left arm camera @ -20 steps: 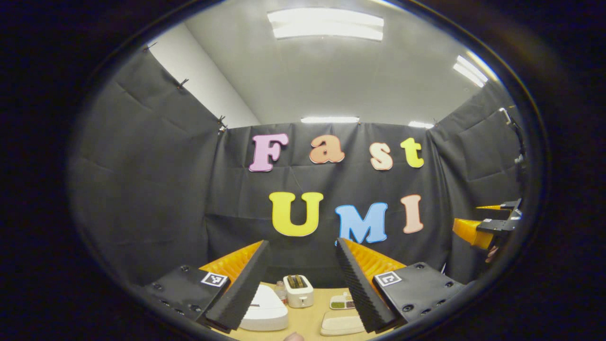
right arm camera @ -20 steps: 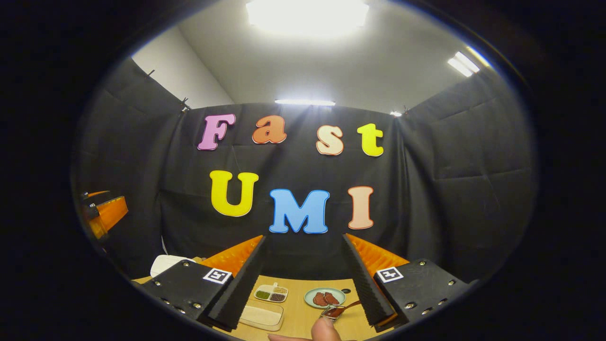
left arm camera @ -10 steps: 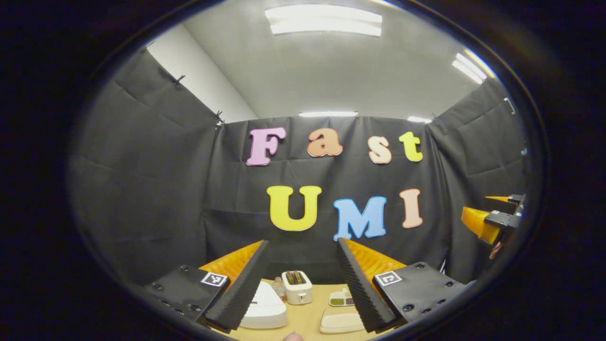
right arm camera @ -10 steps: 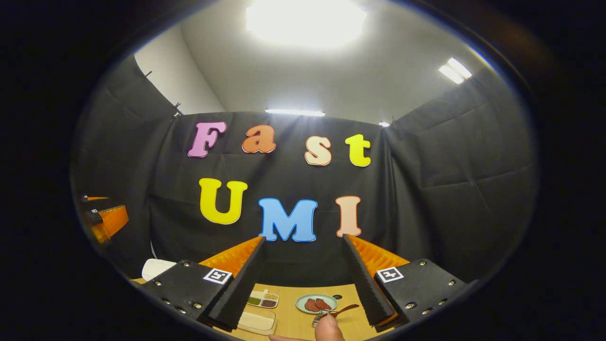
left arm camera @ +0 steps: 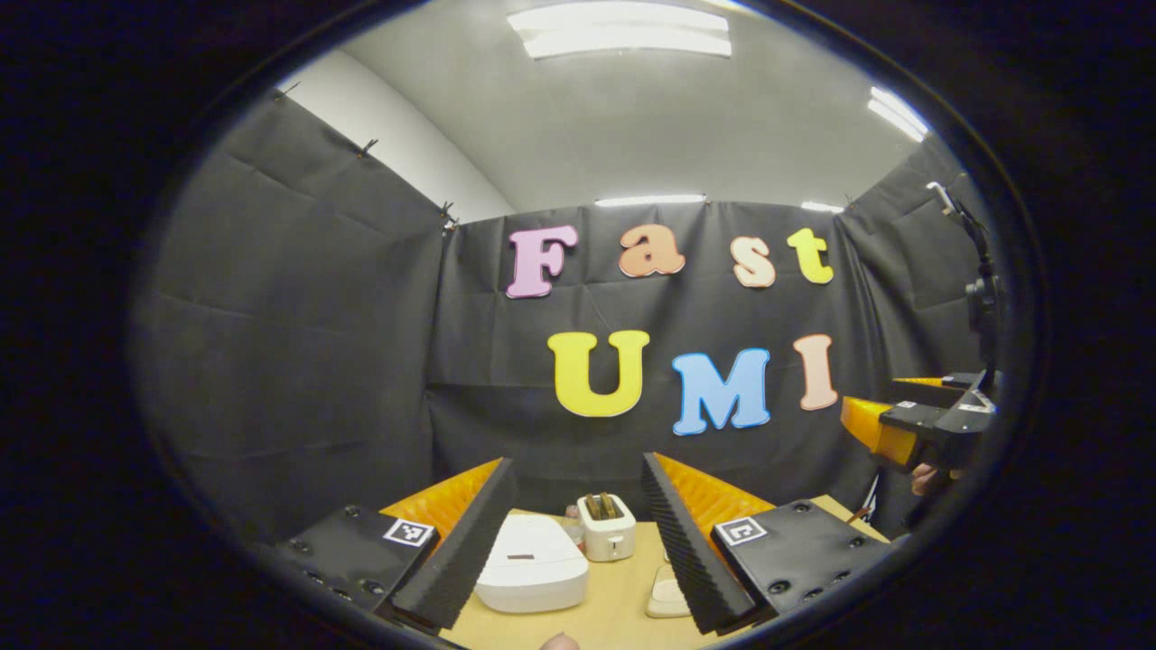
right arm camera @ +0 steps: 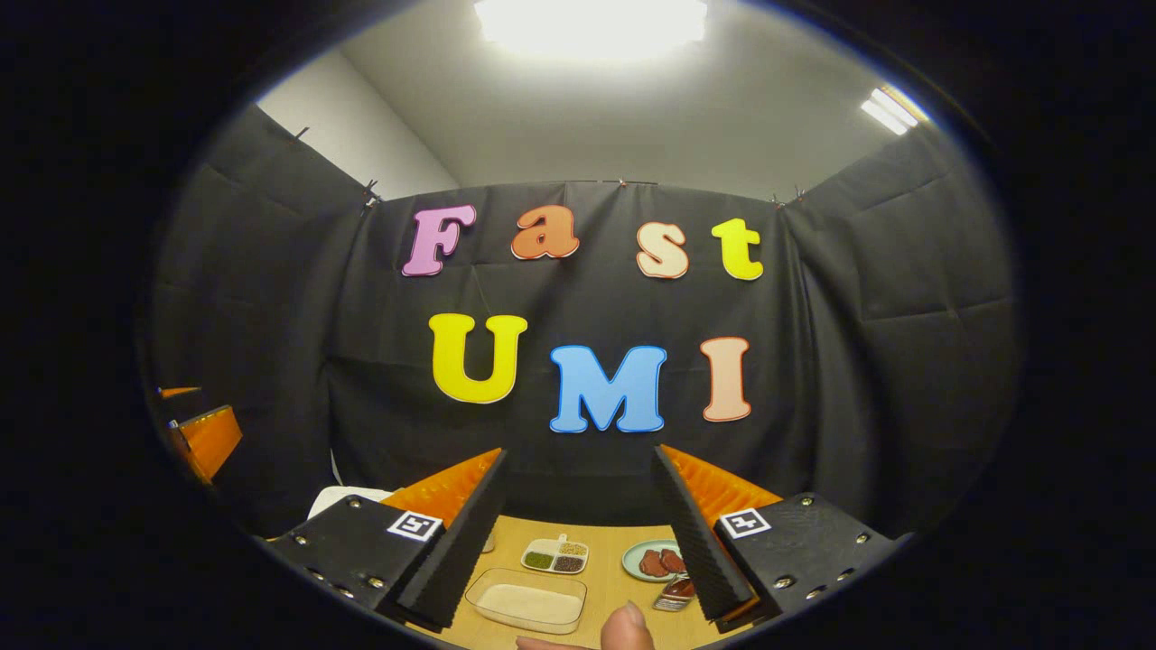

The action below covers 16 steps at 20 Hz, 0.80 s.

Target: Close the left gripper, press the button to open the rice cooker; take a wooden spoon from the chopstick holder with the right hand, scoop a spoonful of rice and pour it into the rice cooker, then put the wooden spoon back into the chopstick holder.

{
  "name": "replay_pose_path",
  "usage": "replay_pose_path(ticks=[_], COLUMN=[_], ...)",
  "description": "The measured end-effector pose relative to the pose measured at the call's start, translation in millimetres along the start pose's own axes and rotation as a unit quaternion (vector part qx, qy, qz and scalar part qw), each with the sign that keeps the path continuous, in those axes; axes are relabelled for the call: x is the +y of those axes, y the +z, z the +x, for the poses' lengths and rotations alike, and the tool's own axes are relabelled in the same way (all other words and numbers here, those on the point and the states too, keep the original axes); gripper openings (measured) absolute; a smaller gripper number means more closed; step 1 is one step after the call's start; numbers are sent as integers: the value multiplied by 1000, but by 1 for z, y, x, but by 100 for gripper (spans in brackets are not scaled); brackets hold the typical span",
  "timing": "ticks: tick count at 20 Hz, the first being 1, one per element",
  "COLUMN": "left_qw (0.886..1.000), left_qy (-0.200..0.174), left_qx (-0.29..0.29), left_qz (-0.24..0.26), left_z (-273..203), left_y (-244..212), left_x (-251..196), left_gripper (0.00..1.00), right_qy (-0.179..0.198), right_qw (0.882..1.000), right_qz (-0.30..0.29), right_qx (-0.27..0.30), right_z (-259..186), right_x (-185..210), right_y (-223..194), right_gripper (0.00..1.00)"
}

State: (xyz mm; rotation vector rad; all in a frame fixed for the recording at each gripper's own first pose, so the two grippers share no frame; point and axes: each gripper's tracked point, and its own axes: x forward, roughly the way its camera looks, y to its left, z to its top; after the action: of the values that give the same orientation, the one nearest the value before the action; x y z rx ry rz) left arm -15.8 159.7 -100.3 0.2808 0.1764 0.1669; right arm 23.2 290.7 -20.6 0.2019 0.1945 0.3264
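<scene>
The white rice cooker [left arm camera: 533, 564] sits on the wooden table [left arm camera: 614, 609] with its lid down, low between the fingers of my left gripper [left arm camera: 576, 462], which is open and empty, well above and short of it. My right gripper [right arm camera: 579, 453] is open and empty too. Below it lies a clear tub of rice [right arm camera: 528, 600]. A shiny holder with a brown wooden spoon [right arm camera: 677, 591] peeks out beside my right finger [right arm camera: 700, 542]. The rice cooker's edge [right arm camera: 339, 495] shows behind the other finger. The right gripper [left arm camera: 912, 424] shows at the far right, the left gripper [right arm camera: 203, 438] at the far left.
A white toaster [left arm camera: 607, 526] stands just behind the rice cooker. A divided dish of grains [right arm camera: 555, 555] and a plate of dark meat slices [right arm camera: 655, 560] sit behind the rice tub. A person's thumb [right arm camera: 628, 627] shows at the bottom edge. Black cloth walls enclose the table.
Both views have dipped, so more of the table shows. The rice cooker now lies between my left fingers, and the rice tub is nearer under my right gripper. Both grippers stay open.
</scene>
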Motion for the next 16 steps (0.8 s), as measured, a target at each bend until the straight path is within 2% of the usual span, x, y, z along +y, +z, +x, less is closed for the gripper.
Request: replay_pose_path(ticks=[5, 8, 10, 12, 13, 15, 16], left_qw=[999, 998, 997, 997, 996, 995, 994], left_qy=[-16, -23, -25, -18, -14, -3, 8], left_qx=[50, 67, 76, 81, 83, 99, 112], left_qz=[-1, -6, -6, 1, 3, 7, 13], left_z=[22, 38, 50, 63, 72, 93, 105], left_y=[-60, -78, -92, -103, -110, -135, -152], left_x=[16, 27, 32, 35, 36, 33, 35], left_gripper=[94, 94, 97, 94, 97, 91, 82], right_qy=[-24, -45, -50, -50, -47, -38, -30], right_qw=[999, 998, 997, 997, 997, 997, 996], right_qz=[18, -8, -18, -18, -18, -25, -32], right_qx=[19, 34, 47, 59, 63, 69, 76], right_z=[11, 15, 19, 22, 26, 36, 41], right_x=[-2, -14, -19, -24, -27, -31, -34], right_y=[-25, -42, -56, -68, -74, -84, -89], right_gripper=[96, 96, 96, 96, 96, 96, 96])
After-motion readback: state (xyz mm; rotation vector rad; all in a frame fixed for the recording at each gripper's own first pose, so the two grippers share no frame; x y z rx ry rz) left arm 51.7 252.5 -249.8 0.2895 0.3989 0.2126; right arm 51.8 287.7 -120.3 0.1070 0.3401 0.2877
